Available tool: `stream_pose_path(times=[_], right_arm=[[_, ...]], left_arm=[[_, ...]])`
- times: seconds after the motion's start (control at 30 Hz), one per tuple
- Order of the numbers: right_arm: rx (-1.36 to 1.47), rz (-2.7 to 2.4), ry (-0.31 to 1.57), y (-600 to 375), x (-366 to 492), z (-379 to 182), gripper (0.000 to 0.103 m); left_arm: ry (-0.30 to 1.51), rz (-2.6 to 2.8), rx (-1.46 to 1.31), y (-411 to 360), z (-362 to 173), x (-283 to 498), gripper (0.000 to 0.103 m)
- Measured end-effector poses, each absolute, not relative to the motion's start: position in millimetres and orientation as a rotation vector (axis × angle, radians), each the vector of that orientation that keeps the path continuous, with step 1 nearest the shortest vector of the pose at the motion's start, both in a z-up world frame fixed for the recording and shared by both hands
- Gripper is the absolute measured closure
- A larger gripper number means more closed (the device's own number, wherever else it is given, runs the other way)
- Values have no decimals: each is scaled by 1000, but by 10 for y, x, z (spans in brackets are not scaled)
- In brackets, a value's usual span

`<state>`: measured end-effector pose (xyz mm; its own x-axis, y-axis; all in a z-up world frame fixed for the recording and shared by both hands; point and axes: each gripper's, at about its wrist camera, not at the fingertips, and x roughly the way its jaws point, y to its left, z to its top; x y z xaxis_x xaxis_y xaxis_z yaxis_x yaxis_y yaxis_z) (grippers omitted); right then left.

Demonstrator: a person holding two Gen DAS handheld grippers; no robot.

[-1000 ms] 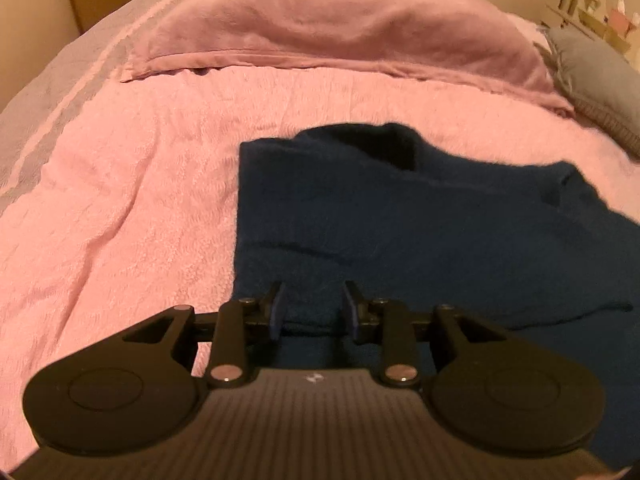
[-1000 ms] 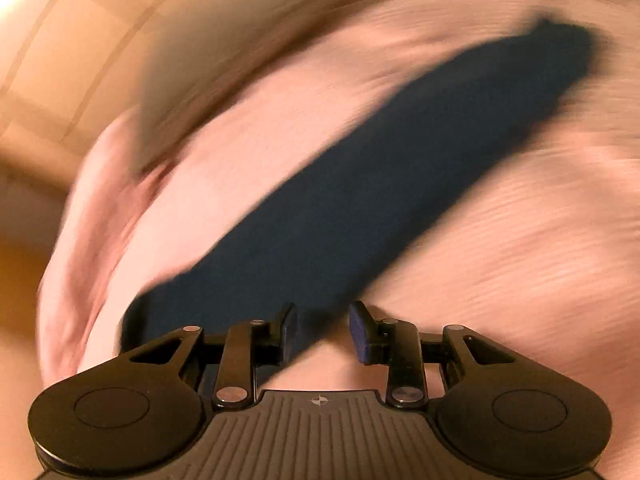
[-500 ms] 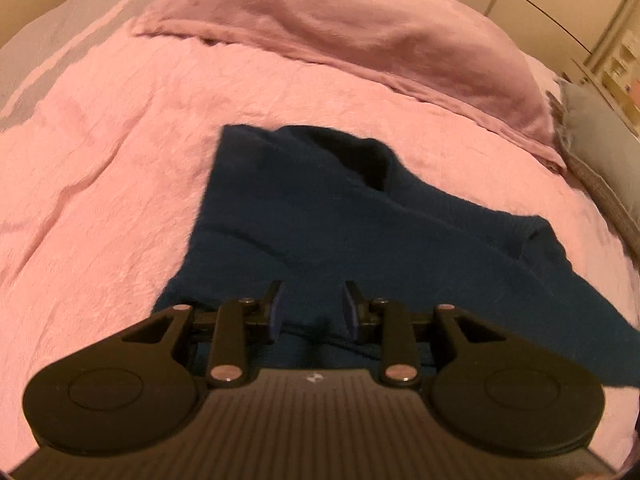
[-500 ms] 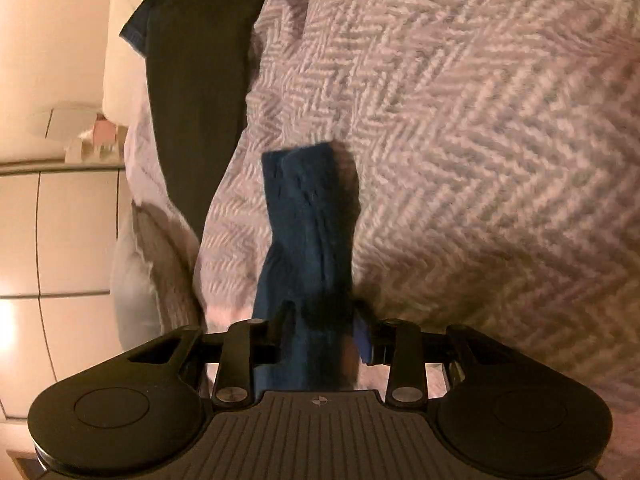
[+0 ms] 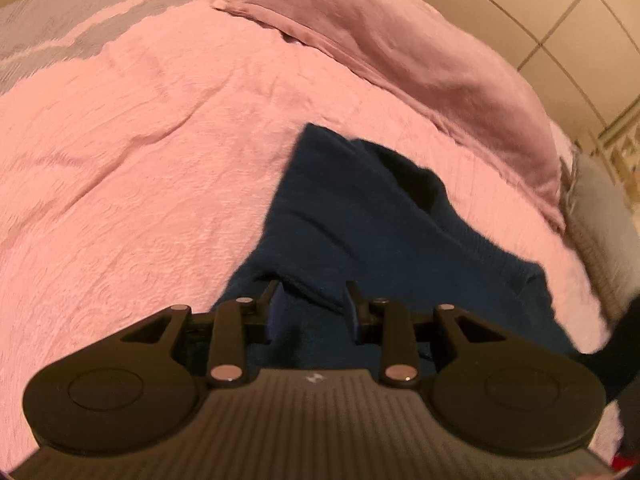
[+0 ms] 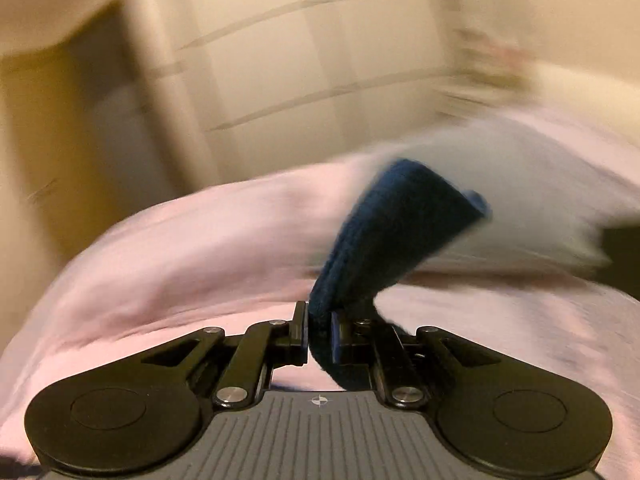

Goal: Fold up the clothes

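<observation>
Pink-covered bed (image 5: 140,168); navy garment (image 5: 360,232) spread near a mauve pillow (image 5: 420,60).

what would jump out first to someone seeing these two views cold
The dark blue sweater sprawled on the pink bedspread, with the open left gripper over its near edge. Then the right gripper, shut on a knit blue strip of it lifted above the bed, the background motion-blurred.

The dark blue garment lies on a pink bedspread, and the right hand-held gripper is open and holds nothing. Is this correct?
Not entirely. The right hand-held gripper is shut on a strip of the dark blue garment, as the right wrist view shows. The pink bedspread part is correct.
</observation>
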<state>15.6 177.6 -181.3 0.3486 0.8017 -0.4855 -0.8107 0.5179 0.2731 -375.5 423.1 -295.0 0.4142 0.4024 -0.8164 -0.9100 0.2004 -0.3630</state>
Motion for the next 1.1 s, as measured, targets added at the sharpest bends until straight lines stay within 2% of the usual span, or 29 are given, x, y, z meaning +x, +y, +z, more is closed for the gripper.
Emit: stream_pose_path(times=[0.1, 0.13, 0.17, 0.23, 0.33, 0.43, 0.5, 0.6, 0.77, 0.8, 0.83, 0.9, 0.97, 1.1], right_arm=[[-137, 1266, 602, 2524, -717, -1904, 93], [-209, 1325, 646, 2750, -957, -2048, 89], [-303, 1360, 703, 2963, -1195, -2228, 75], [-535, 1379, 812, 3267, -1645, -2664, 58], [-660, 1374, 890, 3240, -1887, -3010, 58], [-601, 1309, 953, 2964, -1689, -3001, 58], [-538, 1203, 1007, 2595, -1467, -2952, 58], [-406, 1033, 1097, 2212, -1015, -2940, 58], [-136, 848, 1200, 1821, -501, -2950, 58], [-82, 809, 1217, 1743, -398, -2952, 58], [-29, 770, 1234, 1665, -295, -2954, 58], [78, 691, 1265, 1508, -89, -2957, 58], [185, 609, 1293, 1352, 116, -2961, 58], [119, 665, 1246, 1471, 67, -2913, 58]], left_arm=[[603, 1005, -1007, 4263, -2942, -3929, 76], [594, 1009, -1017, 4274, -2947, -3982, 74], [590, 1011, -1029, 4290, -2960, -4019, 72], [584, 1003, -1056, 4328, -2998, -4063, 68], [585, 946, -1078, 4396, -3056, -4002, 63], [578, 866, -1105, 4498, -3131, -3834, 61], [562, 827, -1146, 4593, -3208, -3682, 61], [532, 798, -1229, 4730, -3363, -3435, 54], [510, 798, -1334, 4885, -3640, -3122, 52], [505, 805, -1337, 4895, -3673, -3080, 55], [500, 812, -1339, 4906, -3706, -3038, 66], [489, 815, -1321, 4913, -3724, -2961, 95], [426, 780, -1182, 4830, -3459, -2967, 95], [343, 757, -938, 4672, -2963, -3168, 95]])
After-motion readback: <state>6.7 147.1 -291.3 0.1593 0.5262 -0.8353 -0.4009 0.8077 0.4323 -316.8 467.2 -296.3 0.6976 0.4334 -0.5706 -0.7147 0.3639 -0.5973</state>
